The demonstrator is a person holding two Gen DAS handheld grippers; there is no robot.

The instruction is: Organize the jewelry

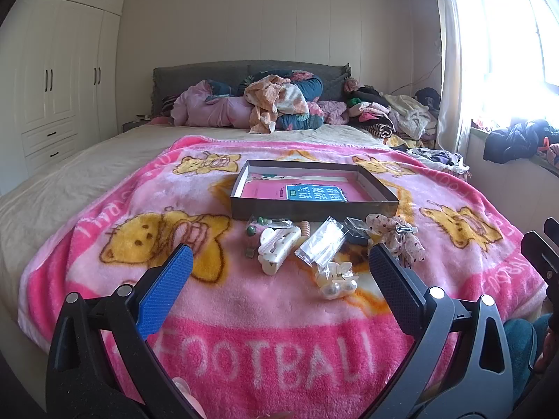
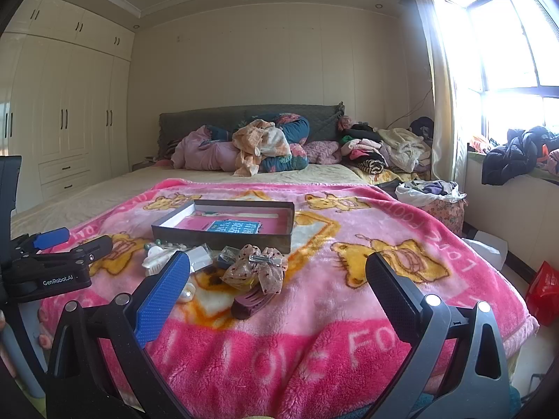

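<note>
A shallow dark box (image 1: pixel 312 210) with a pink and blue booklet inside lies on the pink blanket; it also shows in the right wrist view (image 2: pixel 223 239). In front of it lie a white hair claw (image 1: pixel 276 246), a clear plastic packet (image 1: pixel 323 242), a pearl clip (image 1: pixel 337 281), green beads (image 1: pixel 260 225) and a dotted bow clip (image 1: pixel 398 235). The right wrist view shows the bow clip (image 2: pixel 258 269) and a maroon hair claw (image 2: pixel 251 302). My left gripper (image 1: pixel 279 265) is open and empty, hovering before the pile. My right gripper (image 2: pixel 279 272) is open and empty, near the bow clip.
The pink bear blanket (image 1: pixel 244 314) covers the near half of the bed. Bedding and clothes (image 1: pixel 279 104) are piled at the headboard. A wardrobe (image 1: pixel 63 80) stands left, a window sill with clothes (image 1: pixel 517 139) right. A red bag (image 2: pixel 543 289) sits on the floor.
</note>
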